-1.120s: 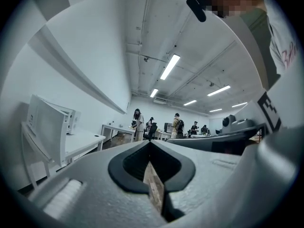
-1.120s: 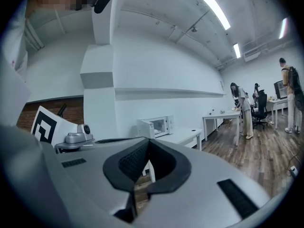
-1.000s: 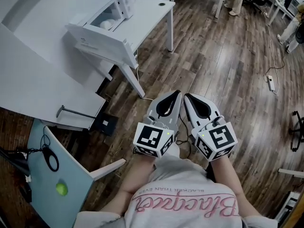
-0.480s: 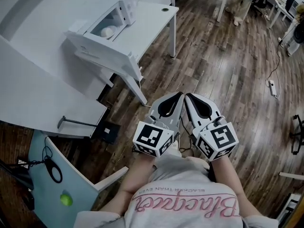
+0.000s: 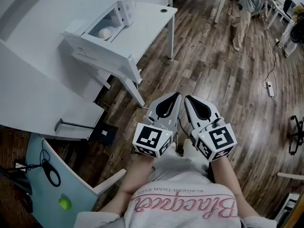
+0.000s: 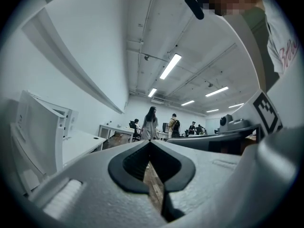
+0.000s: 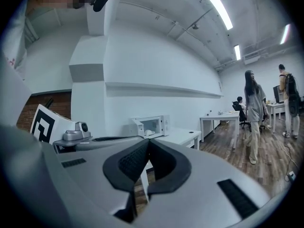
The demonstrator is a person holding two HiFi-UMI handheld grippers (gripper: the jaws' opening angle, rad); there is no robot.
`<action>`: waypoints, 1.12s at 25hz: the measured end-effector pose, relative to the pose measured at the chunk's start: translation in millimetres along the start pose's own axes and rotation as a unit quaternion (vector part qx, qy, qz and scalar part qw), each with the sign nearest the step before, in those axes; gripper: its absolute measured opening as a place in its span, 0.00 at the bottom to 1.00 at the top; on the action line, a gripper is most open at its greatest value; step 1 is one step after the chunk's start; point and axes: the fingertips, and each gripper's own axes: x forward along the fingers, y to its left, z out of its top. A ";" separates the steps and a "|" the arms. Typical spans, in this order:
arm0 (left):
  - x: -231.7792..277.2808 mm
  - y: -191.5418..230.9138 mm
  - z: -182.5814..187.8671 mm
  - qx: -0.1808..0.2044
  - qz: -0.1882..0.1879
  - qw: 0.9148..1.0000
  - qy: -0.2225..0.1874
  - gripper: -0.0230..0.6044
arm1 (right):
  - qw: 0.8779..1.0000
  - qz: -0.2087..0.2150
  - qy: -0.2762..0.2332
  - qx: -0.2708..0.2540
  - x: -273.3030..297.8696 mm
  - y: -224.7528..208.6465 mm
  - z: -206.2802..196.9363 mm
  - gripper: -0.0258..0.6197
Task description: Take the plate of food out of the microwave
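Grey and empty, the left gripper (image 5: 176, 95) and right gripper (image 5: 186, 98) both have their jaws pressed together, side by side close to the person's body. Well apart at eleven o'clock in the head view, the microwave (image 5: 97, 25) stands on a white table (image 5: 152, 18), its door (image 5: 102, 56) open and the plate of food (image 5: 105, 32) pale inside. This looks like the approach; the next move calls for closing in and parting the jaws.

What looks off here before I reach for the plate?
Nothing looks spilled or damaged. The microwave has its door wide open, with the food showing inside. The only stray thing is a green ball lying on the pale blue panel at lower left.
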 end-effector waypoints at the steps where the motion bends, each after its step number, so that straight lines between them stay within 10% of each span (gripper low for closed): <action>1: 0.1 0.5 -0.9 0.000 0.001 1.000 0.000 0.04 | 1.000 -0.001 0.000 0.002 0.1 -0.9 -0.9 0.06; 28: 59.1 42.6 4.8 0.019 0.060 0.998 0.002 0.04 | 0.998 0.056 -0.005 -0.016 64.3 -44.6 10.1 0.06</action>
